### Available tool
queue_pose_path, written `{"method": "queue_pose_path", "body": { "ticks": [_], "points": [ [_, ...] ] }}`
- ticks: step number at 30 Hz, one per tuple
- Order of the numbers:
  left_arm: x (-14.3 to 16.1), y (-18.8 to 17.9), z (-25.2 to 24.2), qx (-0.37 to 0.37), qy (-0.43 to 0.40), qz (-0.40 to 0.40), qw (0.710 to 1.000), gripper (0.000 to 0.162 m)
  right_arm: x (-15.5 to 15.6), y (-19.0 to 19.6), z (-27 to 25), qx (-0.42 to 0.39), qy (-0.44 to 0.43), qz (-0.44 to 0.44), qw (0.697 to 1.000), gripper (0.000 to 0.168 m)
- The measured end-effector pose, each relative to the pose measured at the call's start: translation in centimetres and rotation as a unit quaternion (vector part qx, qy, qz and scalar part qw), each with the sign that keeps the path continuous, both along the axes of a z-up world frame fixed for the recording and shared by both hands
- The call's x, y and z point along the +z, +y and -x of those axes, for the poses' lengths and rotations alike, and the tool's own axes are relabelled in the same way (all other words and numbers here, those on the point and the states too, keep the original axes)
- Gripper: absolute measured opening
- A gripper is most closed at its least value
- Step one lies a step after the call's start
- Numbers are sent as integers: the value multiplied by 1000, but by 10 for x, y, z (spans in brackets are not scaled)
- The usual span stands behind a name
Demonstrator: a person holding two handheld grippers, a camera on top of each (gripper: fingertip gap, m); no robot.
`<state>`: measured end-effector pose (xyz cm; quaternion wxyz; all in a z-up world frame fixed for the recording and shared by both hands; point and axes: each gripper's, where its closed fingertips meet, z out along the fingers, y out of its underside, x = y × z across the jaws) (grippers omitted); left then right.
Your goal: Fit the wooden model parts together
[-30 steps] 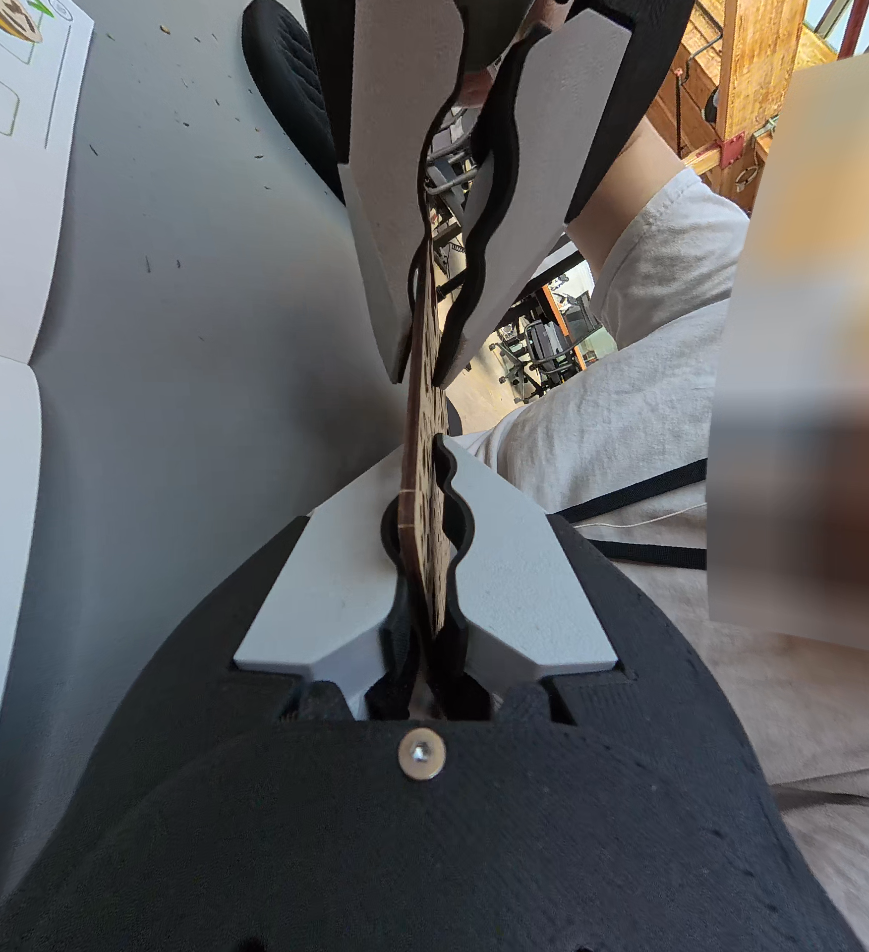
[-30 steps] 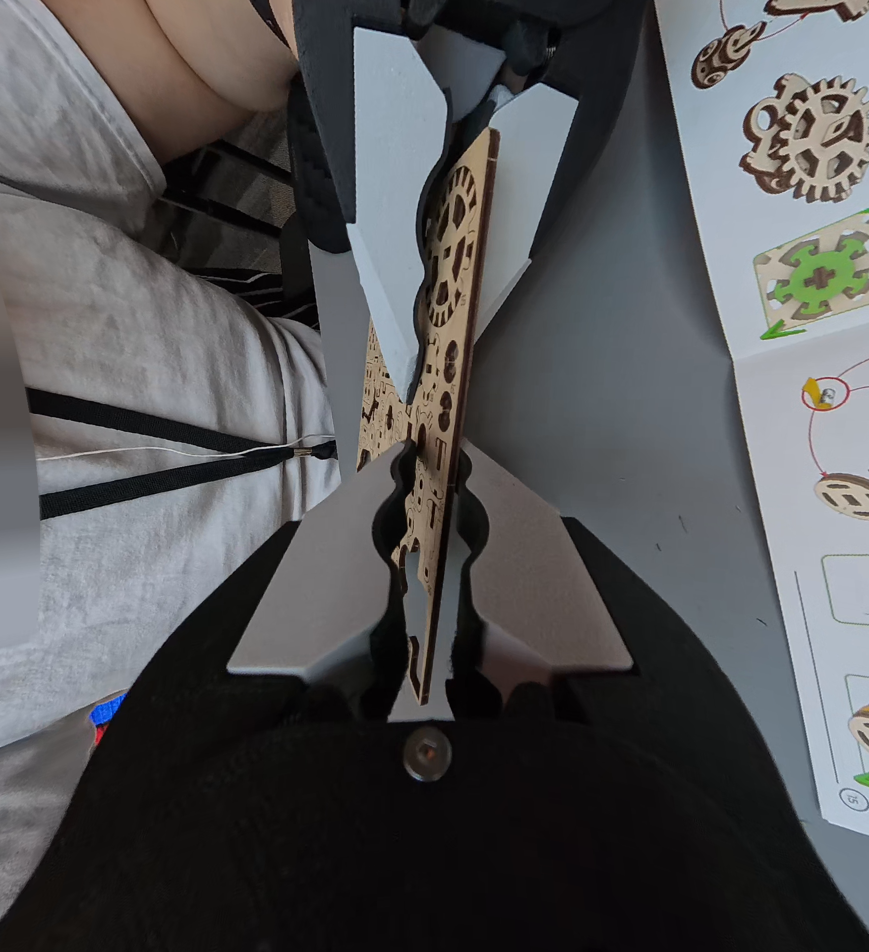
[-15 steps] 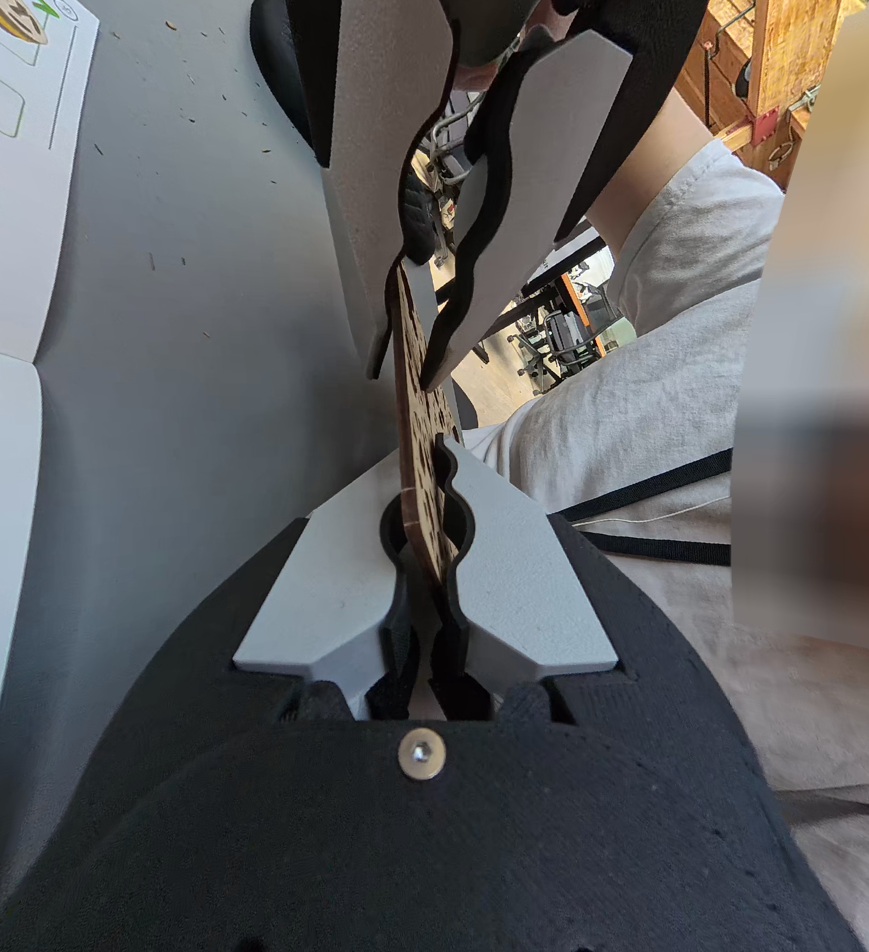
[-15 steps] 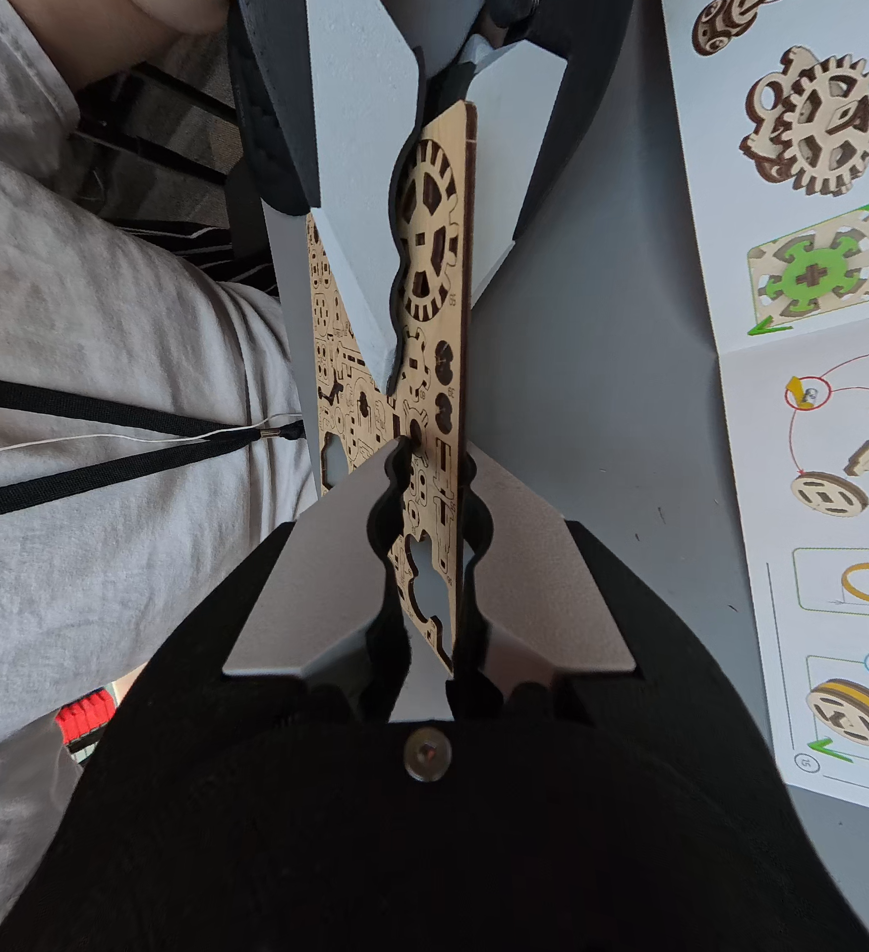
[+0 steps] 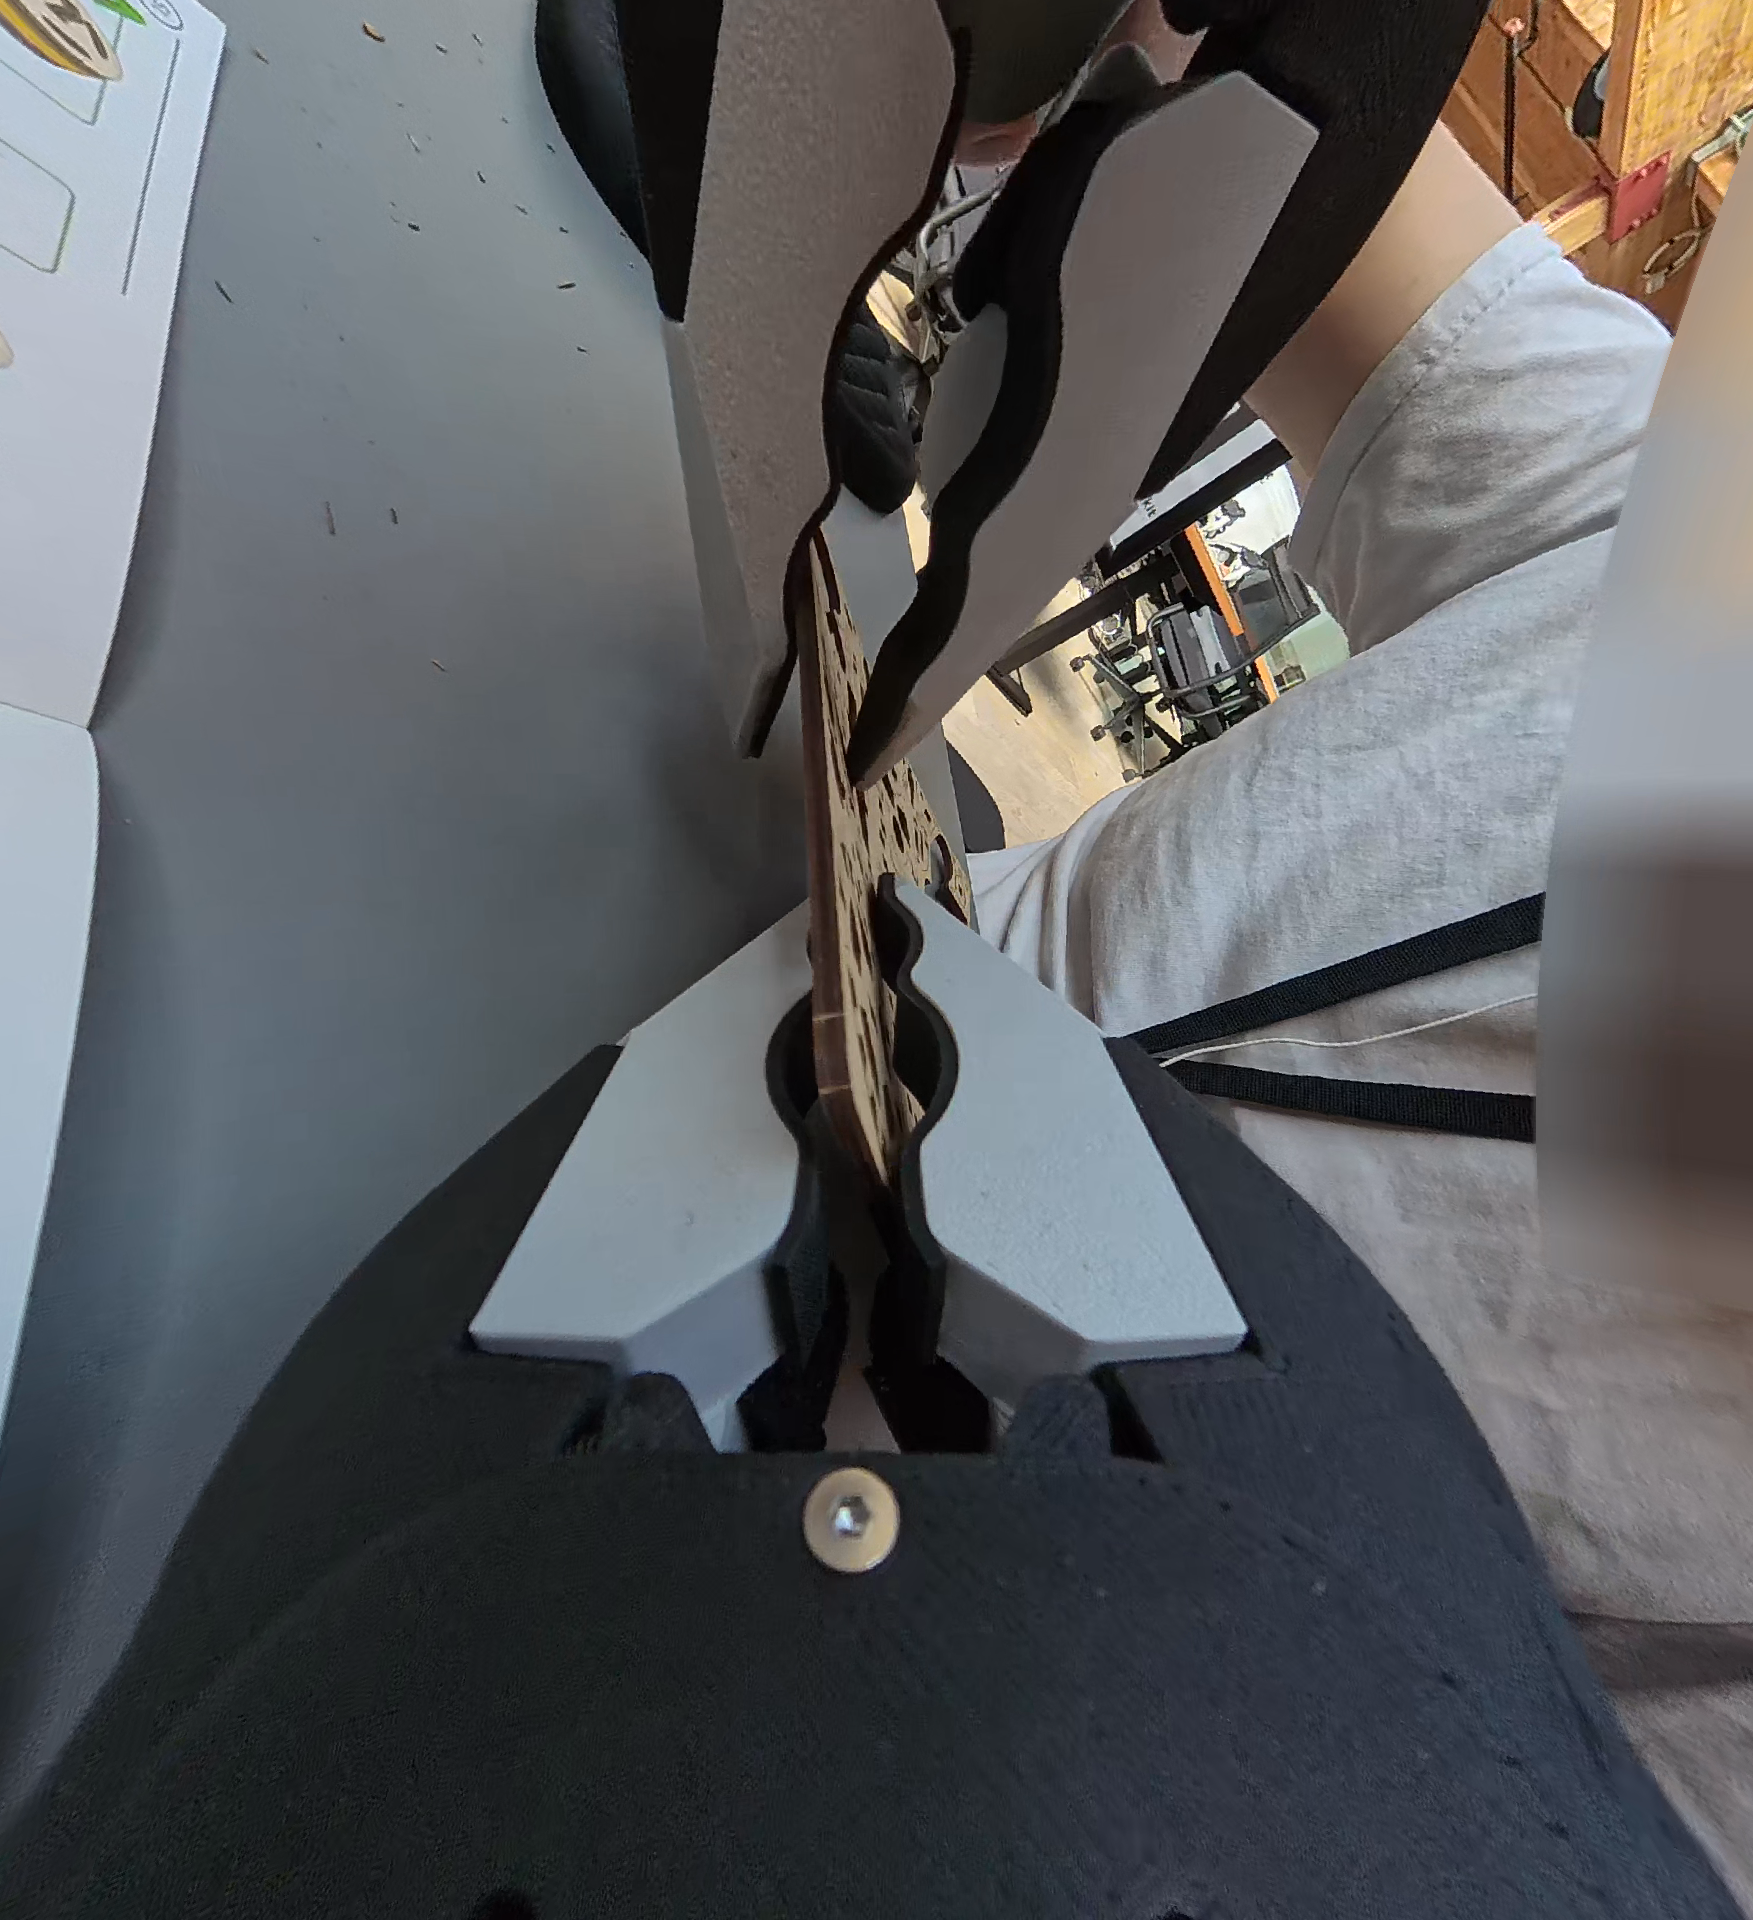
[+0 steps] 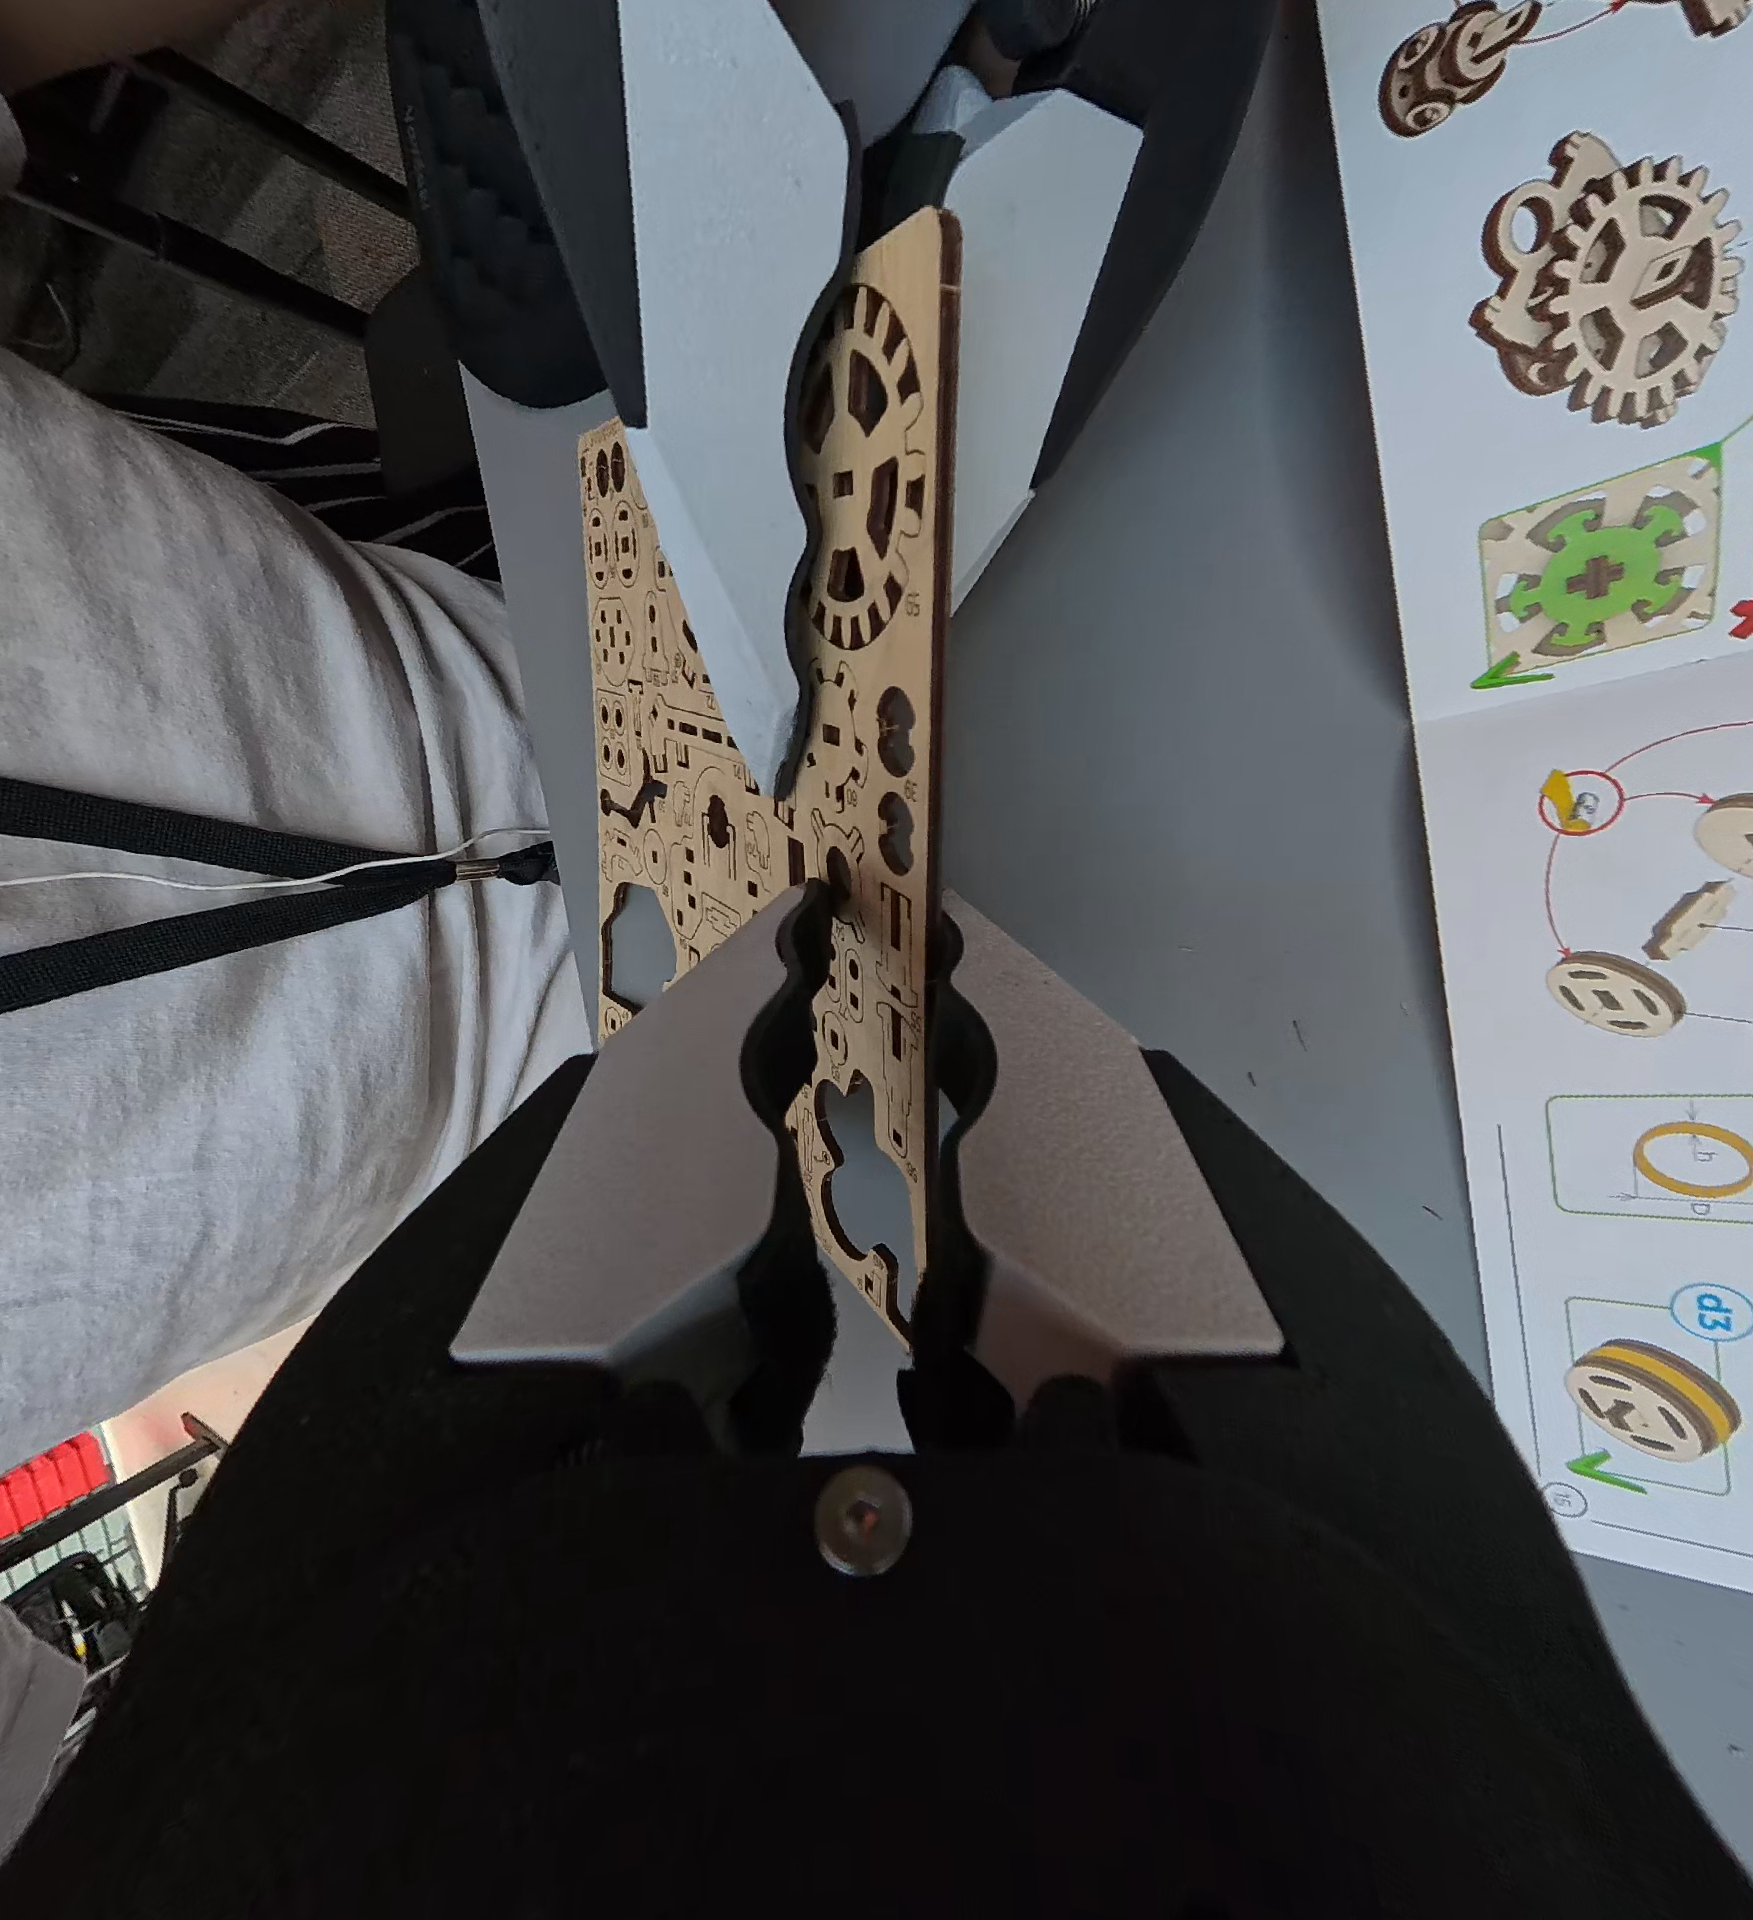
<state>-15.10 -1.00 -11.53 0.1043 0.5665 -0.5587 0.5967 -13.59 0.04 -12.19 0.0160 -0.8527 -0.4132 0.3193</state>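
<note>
A thin laser-cut wooden sheet (image 6: 872, 468) with gear and small part outlines is held up above the grey table (image 6: 1163, 727). Both grippers hold it from opposite ends. My right gripper (image 6: 877, 894) is shut on its near end, and the sheet sits at a slant between the pads with its face showing. My left gripper (image 6: 872, 717) comes in from the far side and is shut on the other end. In the left wrist view the sheet (image 5: 851, 997) is almost edge-on in my left gripper (image 5: 851, 904), with my right gripper (image 5: 810, 748) above it.
An open instruction booklet (image 6: 1630, 831) lies on the table to the right, and shows at the left in the left wrist view (image 5: 10, 520). A person in a light shirt (image 6: 176, 727) with a black strap sits close beside the table. Small wood crumbs (image 5: 404, 218) dot the table. The grippers are tip to tip, or close to it.
The sheet has turned, so more of its face shows in the right wrist view. In the left wrist view the right gripper has shifted left and nearer. Both grips stay on the sheet.
</note>
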Motion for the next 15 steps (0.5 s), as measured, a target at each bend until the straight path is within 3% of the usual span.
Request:
{"method": "queue_pose_path", "body": {
  "ticks": [6, 8, 12, 15],
  "points": [
    [12, 4, -2, 12, -20, 38, 999, 1, 18, 5, 0, -13, 67, -18, 997, 15],
    [13, 8, -3, 23, -24, 39, 999, 1, 28, 14, 0, -44, 110, -29, 993, 25],
    [12, 5, -3, 15, -21, 32, 999, 1, 34, 24, 3, -94, 161, -19, 982, 16],
    [12, 6, -3, 17, -20, 34, 999, 1, 24, 18, 4, -78, 130, -15, 988, 11]
  ]
}}
